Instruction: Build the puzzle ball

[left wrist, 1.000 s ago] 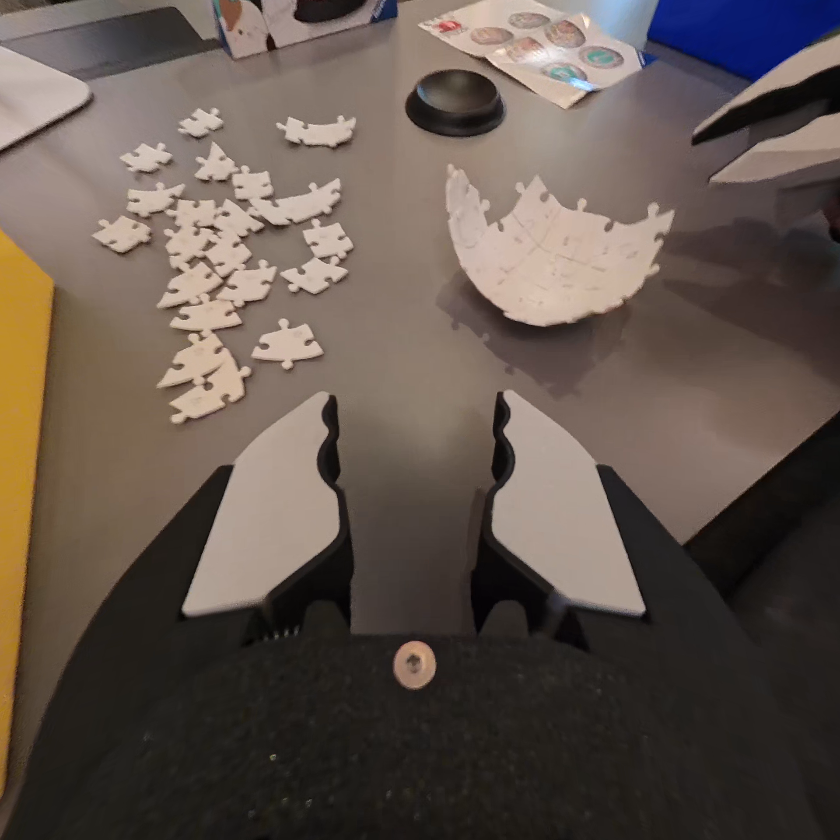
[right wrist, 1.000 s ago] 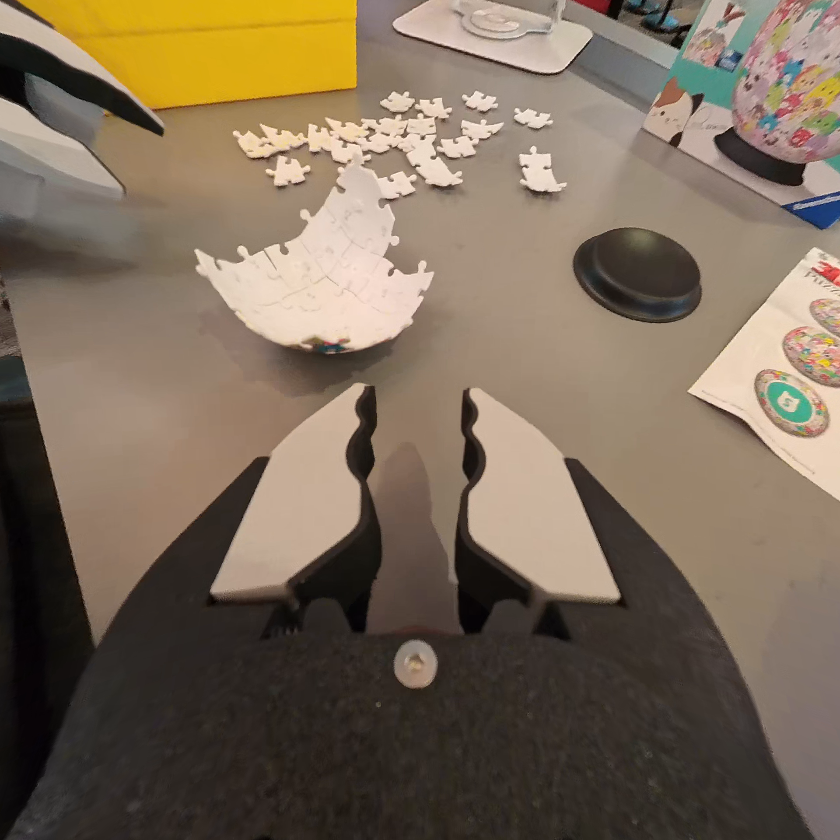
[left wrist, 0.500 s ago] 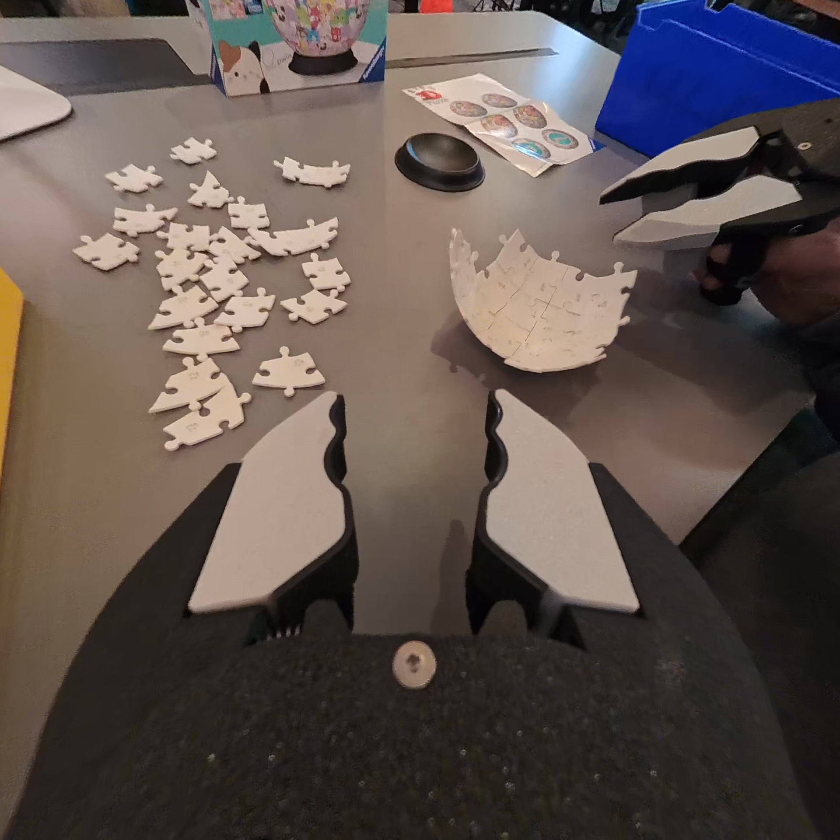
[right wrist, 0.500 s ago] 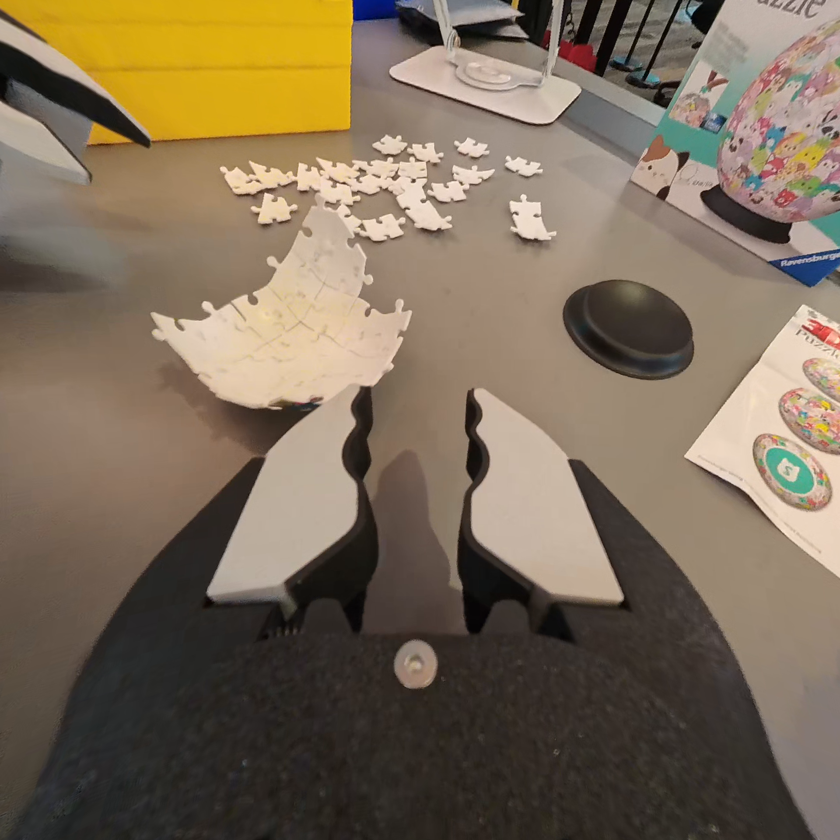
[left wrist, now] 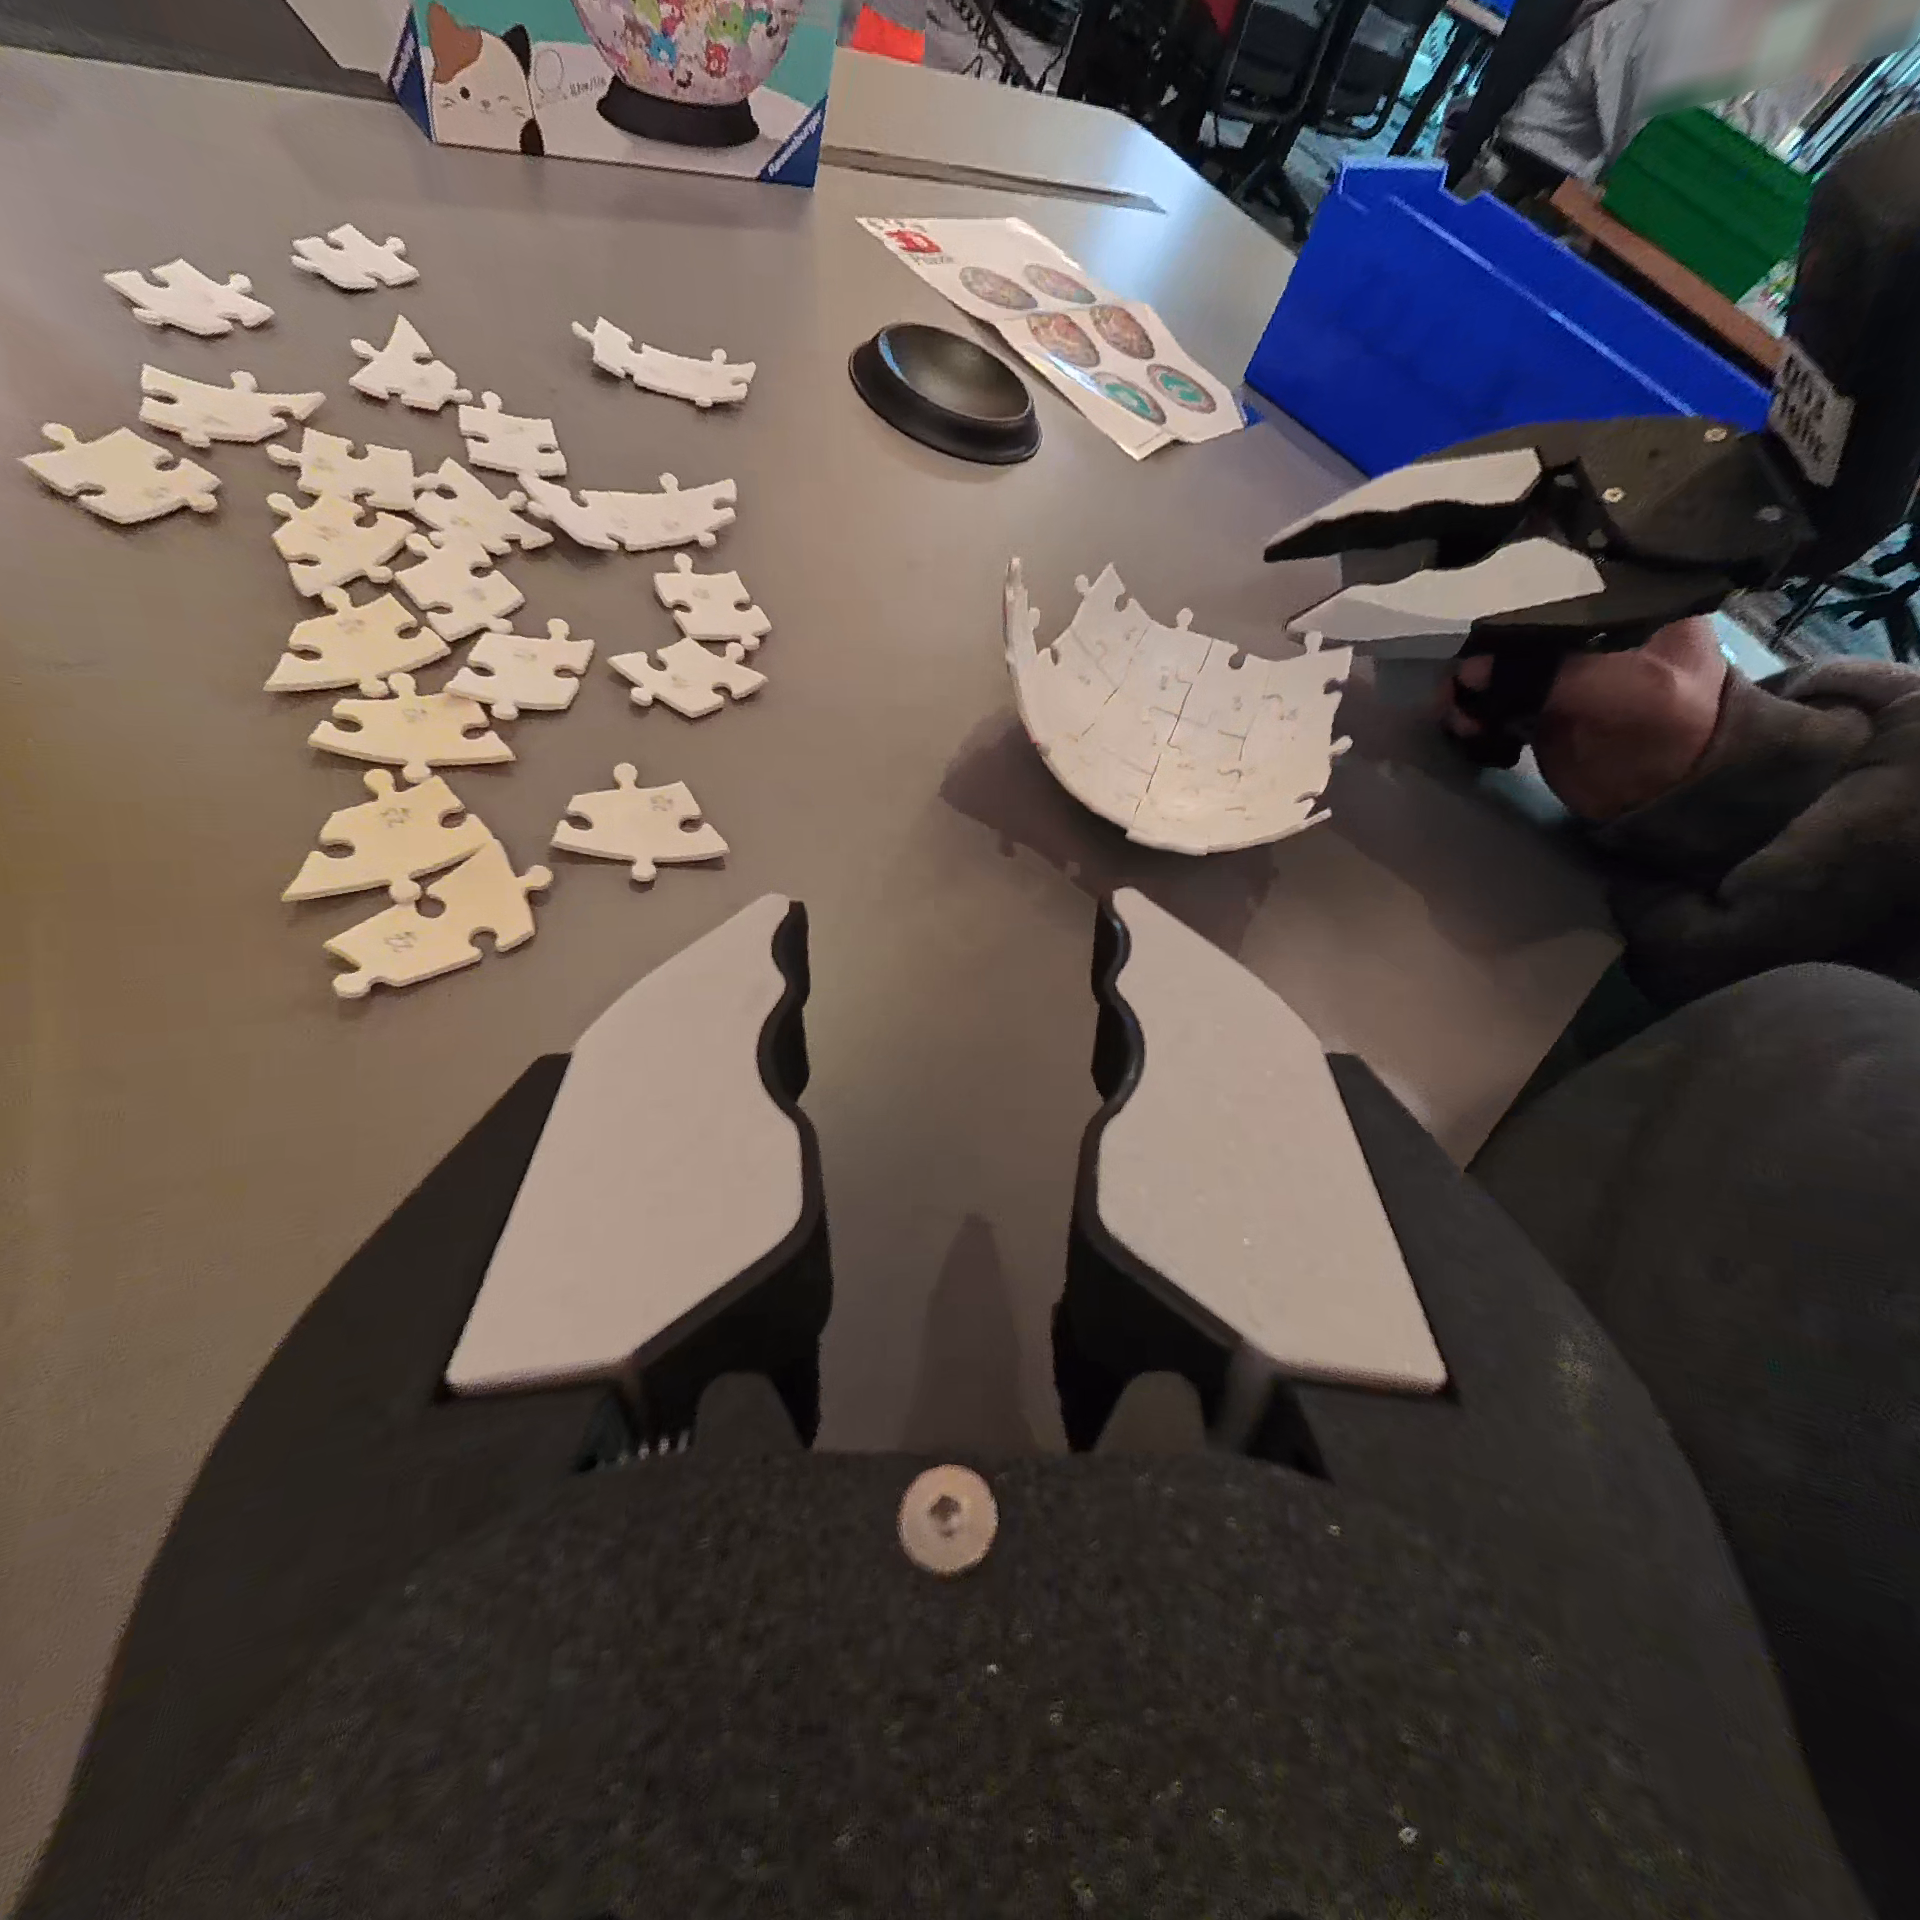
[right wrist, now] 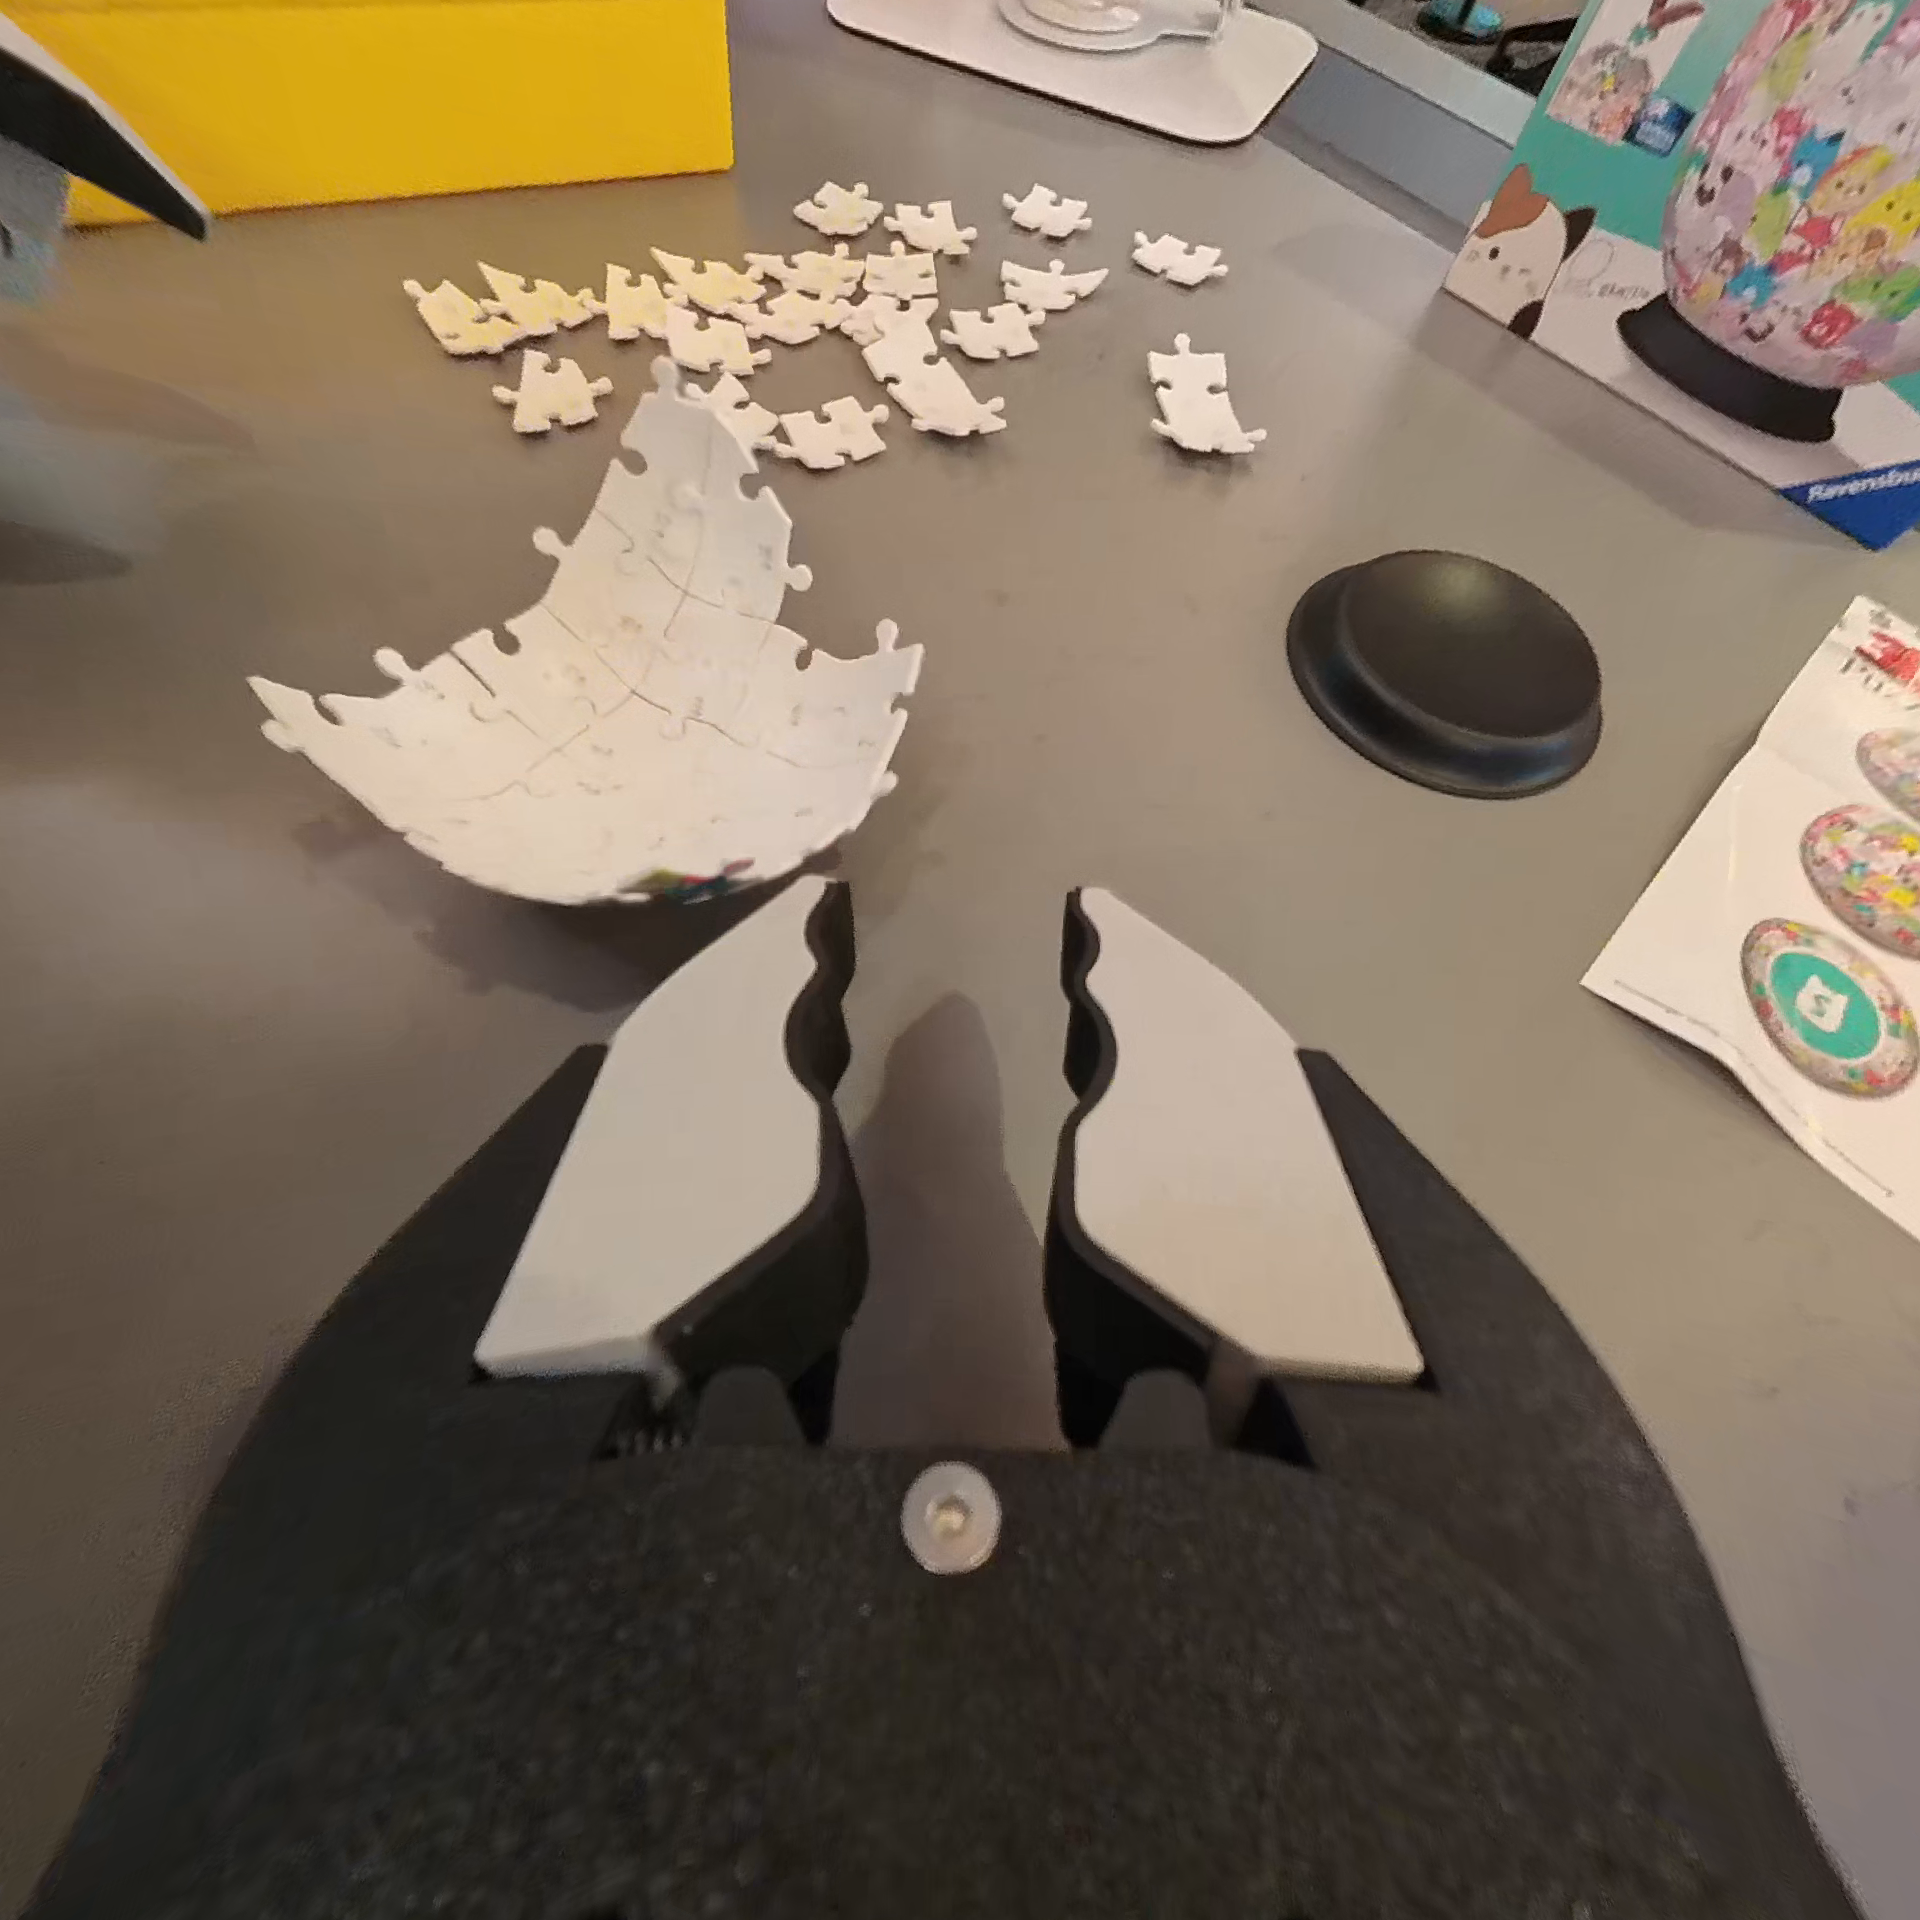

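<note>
Right wrist view: right tongs (right wrist: 956, 914) now nearer puzzle bowl (right wrist: 623, 727), gaping.

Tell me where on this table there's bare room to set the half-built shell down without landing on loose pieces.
Bare grey table runs between the loose pieces and the shell, back to the black stand. More lies in front of the left gripper, and between stand and right gripper. Crowded: the piece scatter, and the leaflet beside the stand.
</note>
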Tool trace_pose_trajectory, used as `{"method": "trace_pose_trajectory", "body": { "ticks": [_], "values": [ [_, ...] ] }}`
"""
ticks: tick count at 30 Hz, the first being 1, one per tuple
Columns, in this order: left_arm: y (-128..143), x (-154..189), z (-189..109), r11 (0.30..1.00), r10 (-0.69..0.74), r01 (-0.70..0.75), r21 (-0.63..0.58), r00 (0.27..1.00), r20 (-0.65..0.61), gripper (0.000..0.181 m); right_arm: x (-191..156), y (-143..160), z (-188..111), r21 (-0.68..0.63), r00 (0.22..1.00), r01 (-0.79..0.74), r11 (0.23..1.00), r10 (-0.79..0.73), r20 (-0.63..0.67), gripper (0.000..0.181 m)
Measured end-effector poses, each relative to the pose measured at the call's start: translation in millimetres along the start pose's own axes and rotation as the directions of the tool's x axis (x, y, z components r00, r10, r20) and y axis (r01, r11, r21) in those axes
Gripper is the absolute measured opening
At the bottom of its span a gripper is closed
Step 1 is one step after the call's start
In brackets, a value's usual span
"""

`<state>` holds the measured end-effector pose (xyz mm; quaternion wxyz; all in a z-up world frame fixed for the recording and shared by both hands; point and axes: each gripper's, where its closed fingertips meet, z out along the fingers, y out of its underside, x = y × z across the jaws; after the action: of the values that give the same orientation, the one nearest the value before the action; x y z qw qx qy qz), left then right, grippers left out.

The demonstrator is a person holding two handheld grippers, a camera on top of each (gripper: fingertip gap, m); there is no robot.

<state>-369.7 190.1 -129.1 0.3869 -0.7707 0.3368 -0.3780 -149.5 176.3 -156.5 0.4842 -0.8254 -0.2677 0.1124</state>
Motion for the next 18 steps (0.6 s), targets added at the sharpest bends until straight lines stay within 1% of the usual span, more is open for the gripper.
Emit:
{"method": "trace_pose_trajectory", "body": {
  "ticks": [4,7,10,13,18],
  "values": [
    [-3,0,-3,1.000,-0.016,0.017,0.017,1.000,-0.024,0.051,2,0,-4,0.011,0.999,-0.023,1.000,0.023,-0.028,0.037],
    [-2,4,-4,0.999,0.049,-0.049,0.001,0.999,-0.025,0.050,1,4,-4,-0.010,0.999,-0.028,1.000,0.028,-0.030,0.035],
    [-6,14,-4,0.995,0.094,-0.092,0.032,0.994,-0.059,0.050,0,4,-5,-0.010,0.999,-0.033,0.999,0.033,-0.025,0.035],
    [-9,21,1,0.993,0.117,-0.115,0.037,0.989,-0.090,0.050,0,2,-7,0.008,0.998,-0.068,0.998,0.068,0.010,0.035],
    [-11,28,13,0.991,0.131,-0.130,0.020,0.986,-0.101,0.051,-3,-2,-11,0.043,0.991,-0.109,0.993,0.105,0.087,0.035]
  ]
}}
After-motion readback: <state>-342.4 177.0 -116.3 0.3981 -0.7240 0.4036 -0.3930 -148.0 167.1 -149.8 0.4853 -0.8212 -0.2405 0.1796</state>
